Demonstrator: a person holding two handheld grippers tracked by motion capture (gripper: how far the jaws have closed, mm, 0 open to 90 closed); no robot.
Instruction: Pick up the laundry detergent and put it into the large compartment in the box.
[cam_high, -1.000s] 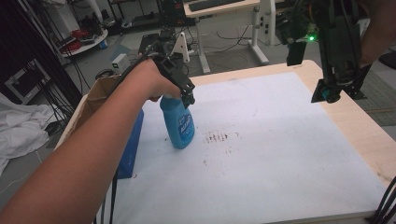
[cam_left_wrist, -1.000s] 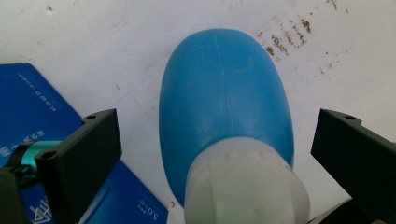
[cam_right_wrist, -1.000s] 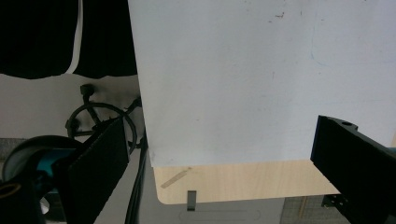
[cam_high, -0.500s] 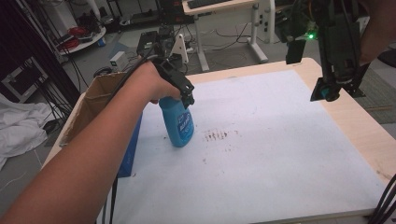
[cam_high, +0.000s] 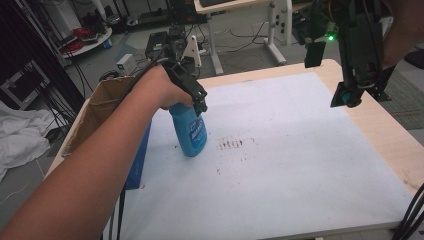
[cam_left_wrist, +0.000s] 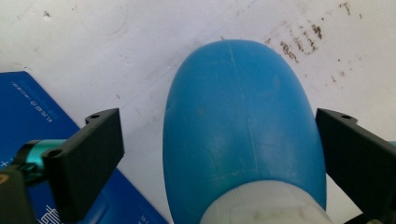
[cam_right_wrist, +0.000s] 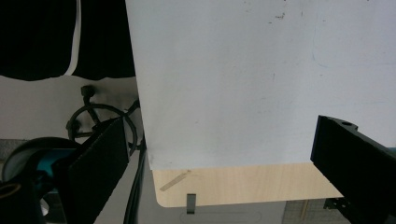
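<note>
A blue spray bottle (cam_high: 190, 132) stands on the white mat (cam_high: 300, 165), left of centre. My left gripper (cam_high: 197, 97) comes down over its top. In the left gripper view the bottle (cam_left_wrist: 238, 130) sits between the jaws of the gripper (cam_left_wrist: 219, 121), which stand open. The left jaw is clear of the bottle and the right jaw is right at its side. Brown stain marks (cam_high: 235, 145) lie on the mat just right of the bottle. My right gripper (cam_high: 352, 97) hangs high over the table's far right, open, with nothing between the jaws of the gripper (cam_right_wrist: 219, 135).
An open cardboard box (cam_high: 100, 107) stands at the table's left edge. A flat blue packet (cam_high: 140, 160) lies beside the bottle. Bare wood (cam_high: 395, 145) borders the mat on the right. Desks, cables and gear stand on the floor beyond the table.
Almost nothing. The left gripper stays over the bottle and the right gripper has drifted very slightly left.
</note>
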